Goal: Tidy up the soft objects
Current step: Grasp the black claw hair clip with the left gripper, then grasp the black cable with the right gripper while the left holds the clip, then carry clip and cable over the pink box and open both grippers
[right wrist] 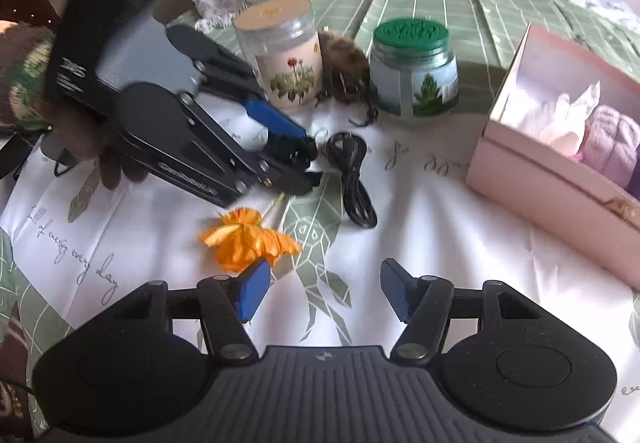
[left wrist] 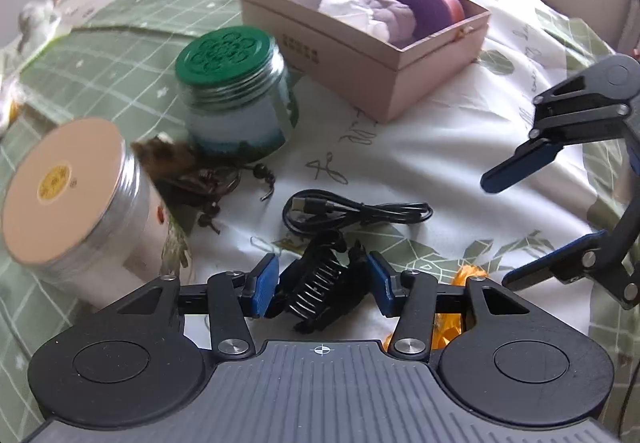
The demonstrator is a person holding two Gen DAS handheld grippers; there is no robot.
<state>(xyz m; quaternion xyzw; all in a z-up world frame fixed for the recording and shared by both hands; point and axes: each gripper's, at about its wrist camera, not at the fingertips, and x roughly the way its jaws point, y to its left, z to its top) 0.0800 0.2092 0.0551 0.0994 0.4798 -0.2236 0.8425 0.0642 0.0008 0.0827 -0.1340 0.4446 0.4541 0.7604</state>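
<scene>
While the left gripper (left wrist: 322,285) brackets the black hair clip (left wrist: 320,283) with its pads spread and not yet touching, it should close squarely across the clip's body. Further right, the orange flower (right wrist: 248,239) lies on the sheet, the right gripper (right wrist: 324,293) hangs released, and the pink box (left wrist: 372,39) already holds soft things.

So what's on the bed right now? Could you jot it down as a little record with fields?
surface: patterned bedsheet
left gripper: open, fingers either side of a black hair claw clip
right gripper: open, holding nothing
pink box: open; holds white cloth, a lilac soft item, a purple round one
jars: green-lidded jar, flower-print jar
loose items: orange fabric flower, black cable, brown furry thing
</scene>
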